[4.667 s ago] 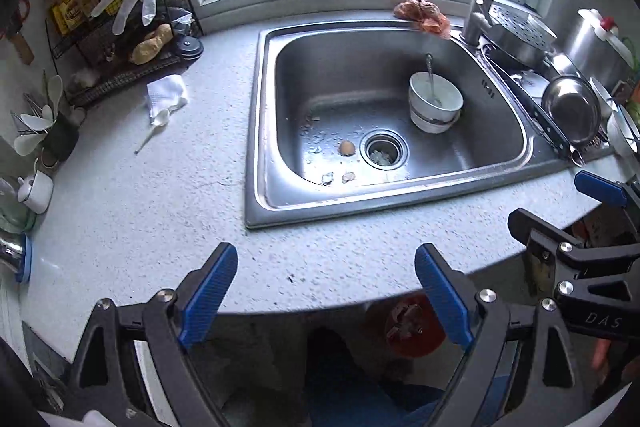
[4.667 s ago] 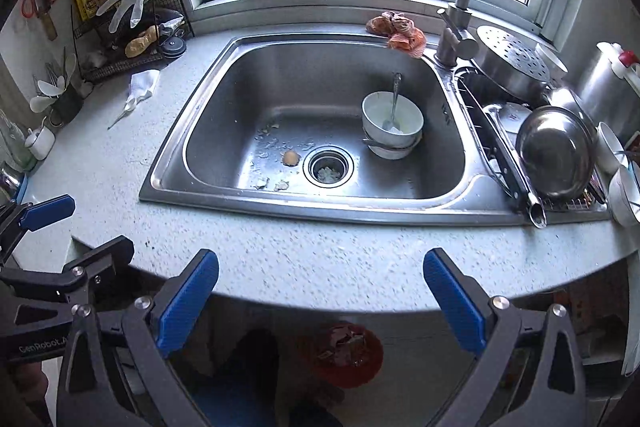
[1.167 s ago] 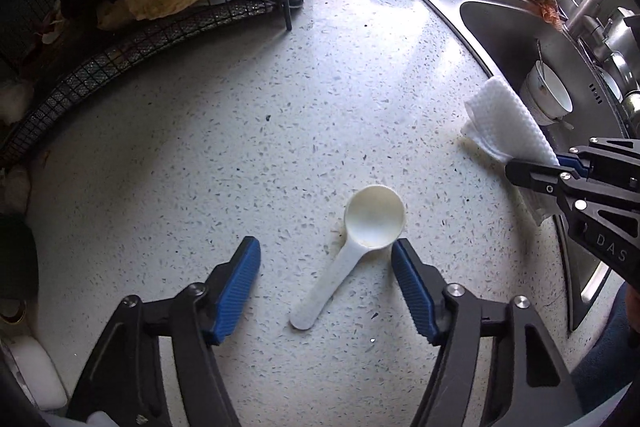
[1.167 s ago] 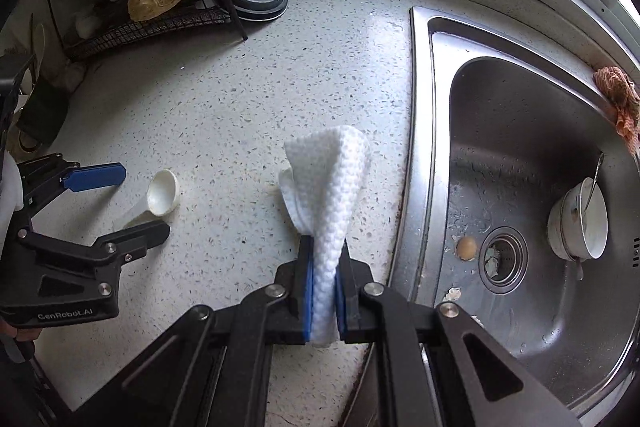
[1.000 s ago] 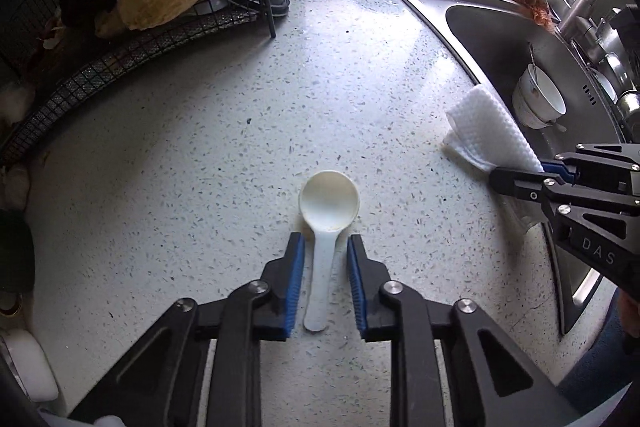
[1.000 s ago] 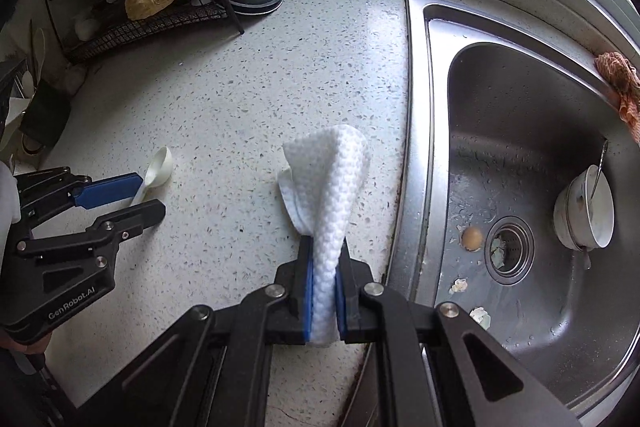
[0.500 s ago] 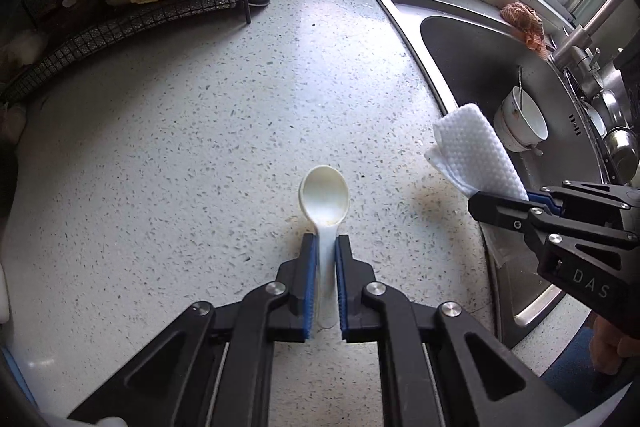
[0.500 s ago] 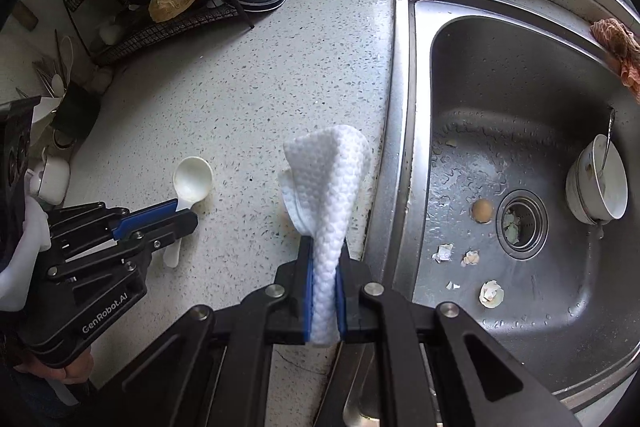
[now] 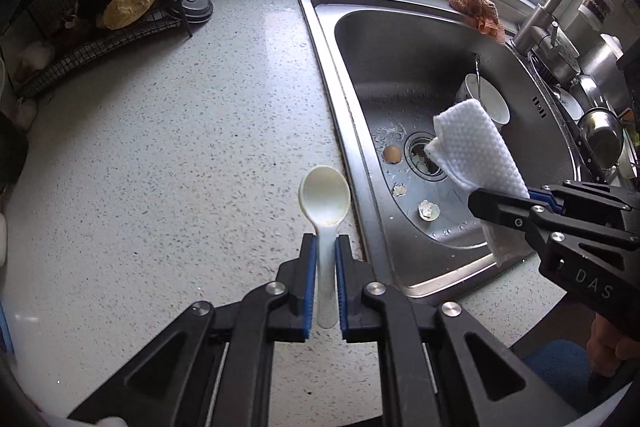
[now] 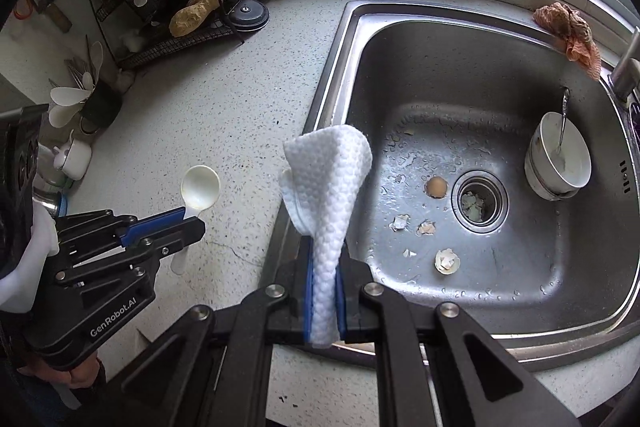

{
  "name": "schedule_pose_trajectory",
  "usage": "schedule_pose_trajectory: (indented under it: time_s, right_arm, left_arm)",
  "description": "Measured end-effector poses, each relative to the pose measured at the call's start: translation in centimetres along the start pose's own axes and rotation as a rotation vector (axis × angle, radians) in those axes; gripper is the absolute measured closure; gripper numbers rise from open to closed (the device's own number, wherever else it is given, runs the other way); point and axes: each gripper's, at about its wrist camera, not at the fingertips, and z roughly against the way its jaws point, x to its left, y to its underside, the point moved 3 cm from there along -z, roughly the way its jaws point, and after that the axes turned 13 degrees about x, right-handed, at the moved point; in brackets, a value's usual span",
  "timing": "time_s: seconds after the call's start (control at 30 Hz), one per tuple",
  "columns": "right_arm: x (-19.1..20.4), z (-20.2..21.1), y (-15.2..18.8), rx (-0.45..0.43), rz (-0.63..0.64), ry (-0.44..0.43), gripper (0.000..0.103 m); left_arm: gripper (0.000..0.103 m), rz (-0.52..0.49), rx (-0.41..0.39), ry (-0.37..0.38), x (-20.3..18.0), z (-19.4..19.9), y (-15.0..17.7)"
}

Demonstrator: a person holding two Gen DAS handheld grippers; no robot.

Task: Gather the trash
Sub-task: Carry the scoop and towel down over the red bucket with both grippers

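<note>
My left gripper (image 9: 325, 247) is shut on the handle of a white plastic spoon (image 9: 325, 193), held above the speckled counter beside the sink's left rim. In the right wrist view the same spoon (image 10: 200, 191) sticks out of the left gripper (image 10: 188, 223). My right gripper (image 10: 324, 259) is shut on a folded white paper towel (image 10: 330, 179) that stands up from its jaws over the sink's edge. From the left wrist view the towel (image 9: 474, 151) hangs over the basin. Eggshell pieces (image 10: 447, 261) and a brown egg (image 10: 436, 186) lie in the sink near the drain (image 10: 478, 205).
A steel sink (image 10: 340, 39) holds stacked white bowls with a spoon (image 10: 558, 167). A wire rack (image 10: 180, 11) with sponges and a glove stands at the back left. An orange cloth (image 10: 568, 31) lies on the sink's far rim. Pots crowd the right side (image 9: 600, 135).
The left gripper closed on the spoon's handle and lifted it off the counter. Both grippers moved right toward the sink with spoon and towel held.
</note>
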Motion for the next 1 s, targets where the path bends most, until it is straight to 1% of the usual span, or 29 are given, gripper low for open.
schedule_pose_trajectory:
  time_s: [0.2, 0.33, 0.6, 0.7, 0.83, 0.93, 1.0]
  right_arm:
    - [-3.4, 2.0, 4.7, -0.012, 0.004, 0.025, 0.095]
    - [-5.5, 3.4, 8.2, -0.023, -0.005, 0.022, 0.095]
    - [-8.9, 6.1, 14.1, -0.048, 0.005, 0.047, 0.095]
    - [-9.8, 6.8, 16.4, -0.05, -0.002, 0.052, 0.095]
    - [-11.4, 7.3, 20.0, -0.038, -0.021, 0.072, 0.095]
    - [-12.3, 7.2, 22.2, -0.024, -0.047, 0.092, 0.095]
    - [-13.1, 7.0, 23.5, -0.016, -0.075, 0.092, 0.095]
  left_arm:
    - [0.095, -0.014, -0.007, -0.008, -5.3, 0.4, 2.9]
    - [0.095, -0.027, -0.02, -0.008, -9.3, 0.7, 5.0]
    - [0.095, -0.02, -0.039, -0.012, -16.2, 1.3, 9.0]
    - [0.095, -0.037, -0.04, -0.01, -18.9, 1.3, 10.5]
    - [0.095, -0.058, -0.016, 0.006, -21.5, 0.4, 12.3]
    - [0.095, -0.091, 0.001, 0.015, -23.5, -0.5, 13.6]
    - [0.095, -0.121, -0.007, 0.012, -24.7, -0.9, 14.3]
